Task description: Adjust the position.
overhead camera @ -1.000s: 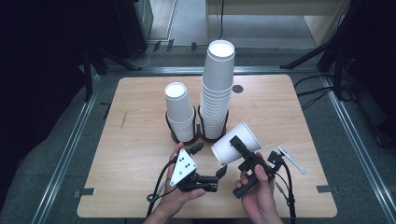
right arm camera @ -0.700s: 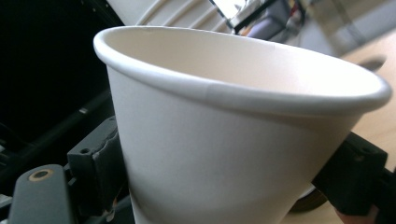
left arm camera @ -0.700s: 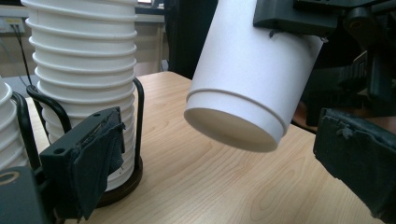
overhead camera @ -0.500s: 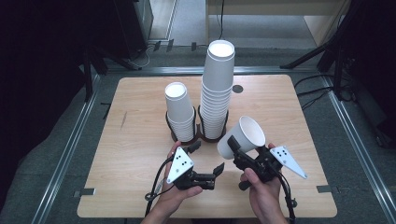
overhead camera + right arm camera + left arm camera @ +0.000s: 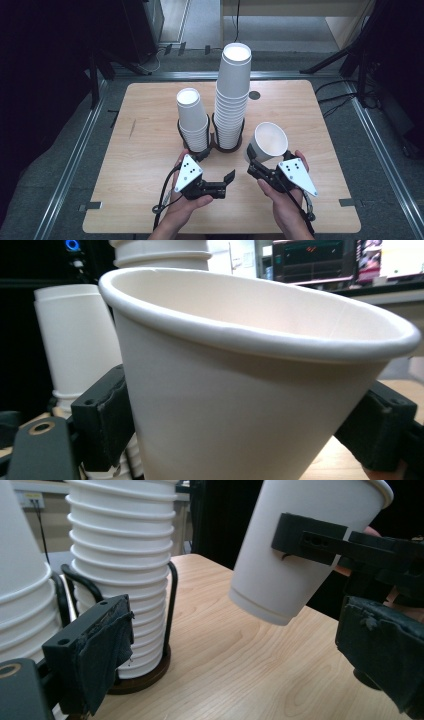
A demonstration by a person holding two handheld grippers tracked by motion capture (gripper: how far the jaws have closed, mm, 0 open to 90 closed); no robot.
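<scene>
While the short stack of white paper cups [image 5: 192,120] stood in its black wire holder just left of the tall stack of white paper cups [image 5: 232,95], the left gripper [image 5: 226,181] lay low on the light wooden table [image 5: 145,150], in front of the tall stack and a little to its left. Its jaws stood apart with nothing between them, the cloth-covered pads [image 5: 107,652] bare. To the right of the tall stack and nearer the person, the right gripper [image 5: 256,169] clamped a single white paper cup [image 5: 269,142] by its side wall, one jaw on each flank. That cup hung clear of the table, mouth up and tipped away from the person, its base pointing down toward the gripper. The cup's long axis leaned rather than matched the upright tall stack, which rose behind it and to its left. By my judgement the right hand was the nearer one for carrying the cup to either stack, and the cup would need turning to line up.
</scene>
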